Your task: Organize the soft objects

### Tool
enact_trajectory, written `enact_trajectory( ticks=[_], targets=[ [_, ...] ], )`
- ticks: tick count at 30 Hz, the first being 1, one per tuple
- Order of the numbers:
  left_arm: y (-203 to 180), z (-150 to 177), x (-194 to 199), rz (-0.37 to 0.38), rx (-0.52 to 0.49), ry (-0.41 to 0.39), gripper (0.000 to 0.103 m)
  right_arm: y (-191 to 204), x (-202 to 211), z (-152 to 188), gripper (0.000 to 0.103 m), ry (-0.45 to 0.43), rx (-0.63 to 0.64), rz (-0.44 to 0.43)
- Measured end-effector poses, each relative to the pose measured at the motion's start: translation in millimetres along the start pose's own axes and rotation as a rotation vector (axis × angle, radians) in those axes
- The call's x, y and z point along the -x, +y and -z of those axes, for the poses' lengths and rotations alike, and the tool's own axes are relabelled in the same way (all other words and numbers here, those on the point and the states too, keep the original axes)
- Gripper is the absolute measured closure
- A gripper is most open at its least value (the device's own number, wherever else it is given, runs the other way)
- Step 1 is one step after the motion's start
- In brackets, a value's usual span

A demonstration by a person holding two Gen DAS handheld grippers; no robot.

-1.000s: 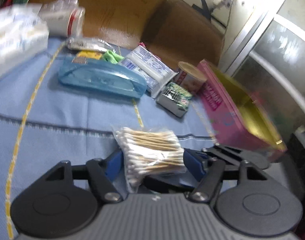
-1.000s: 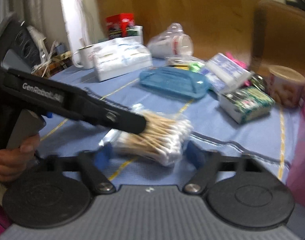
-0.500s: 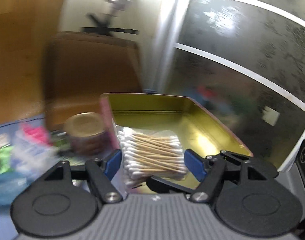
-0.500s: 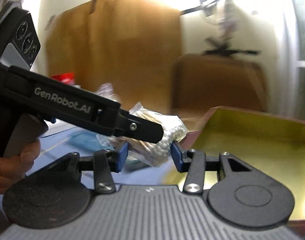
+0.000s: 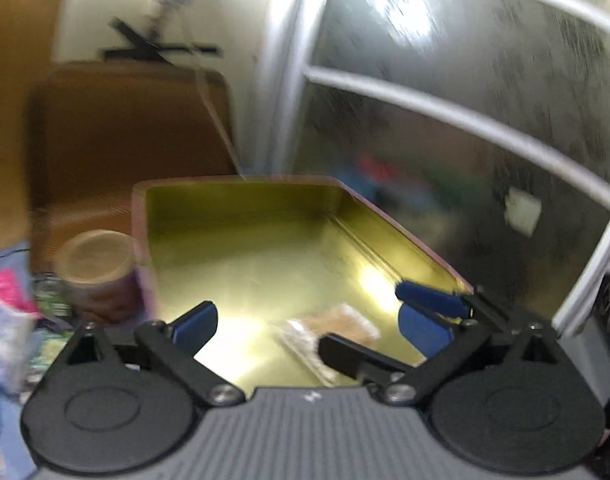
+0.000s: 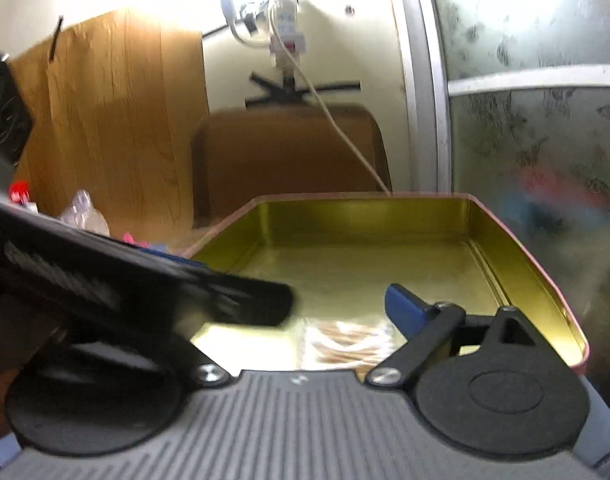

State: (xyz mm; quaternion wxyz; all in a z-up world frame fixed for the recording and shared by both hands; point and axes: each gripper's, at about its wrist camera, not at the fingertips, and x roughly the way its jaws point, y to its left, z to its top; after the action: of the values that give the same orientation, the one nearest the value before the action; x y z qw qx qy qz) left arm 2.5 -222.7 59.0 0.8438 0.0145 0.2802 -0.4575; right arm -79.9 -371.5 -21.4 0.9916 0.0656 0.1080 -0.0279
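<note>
A clear bag of cotton swabs (image 5: 325, 330) lies on the floor of a gold-lined pink tin (image 5: 265, 240), near its front edge; it also shows in the right wrist view (image 6: 345, 344) inside the tin (image 6: 365, 264). My left gripper (image 5: 309, 324) is open above the tin, the bag below its jaws and apart from them. My right gripper (image 6: 337, 312) is open just above the bag; its left finger is hidden behind the left gripper's body (image 6: 145, 288), which crosses the view.
A round lidded cup (image 5: 97, 268) stands left of the tin. Packets and a pink item (image 5: 5, 300) lie further left on the blue cloth. A brown chair back (image 6: 289, 152) stands behind the tin. A frosted glass door (image 6: 545, 140) is on the right.
The left gripper carried the swab bag from the table over the tin, then opened; the bag now lies in the tin. The right gripper opened wider and followed.
</note>
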Motion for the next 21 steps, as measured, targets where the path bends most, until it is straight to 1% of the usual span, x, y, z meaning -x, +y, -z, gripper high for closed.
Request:
enact_trajectory(
  ticks=[3, 5, 7, 11, 13, 16, 19, 21],
  targets=[
    [37, 4, 39, -0.035, 0.097, -0.070, 0.000, 17, -1, -5, 0.008, -0.037, 0.007, -0.060],
    [64, 18, 64, -0.084, 0.161, -0.101, 0.000, 36, -2, -6, 0.008, -0.051, 0.027, -0.111],
    [90, 34, 86, -0.144, 0.216, -0.122, 0.000, 57, -6, -5, 0.008, -0.047, 0.058, -0.170],
    [142, 71, 124, -0.273, 0.330, -0.148, 0.000, 99, -21, 2, 0.008, 0.005, 0.130, -0.281],
    [167, 85, 137, -0.356, 0.377, -0.152, 0.000, 119, -26, 9, 0.008, 0.037, 0.154, -0.334],
    [201, 104, 150, -0.461, 0.441, -0.150, 0.001, 147, -35, 17, 0.008, 0.078, 0.186, -0.398],
    [227, 116, 156, -0.518, 0.507, -0.166, 0.001, 170, -48, 23, 0.009, 0.130, 0.230, -0.449],
    [242, 124, 157, -0.518, 0.577, -0.178, 0.001, 182, -55, 25, 0.011, 0.156, 0.263, -0.467]
  ],
)
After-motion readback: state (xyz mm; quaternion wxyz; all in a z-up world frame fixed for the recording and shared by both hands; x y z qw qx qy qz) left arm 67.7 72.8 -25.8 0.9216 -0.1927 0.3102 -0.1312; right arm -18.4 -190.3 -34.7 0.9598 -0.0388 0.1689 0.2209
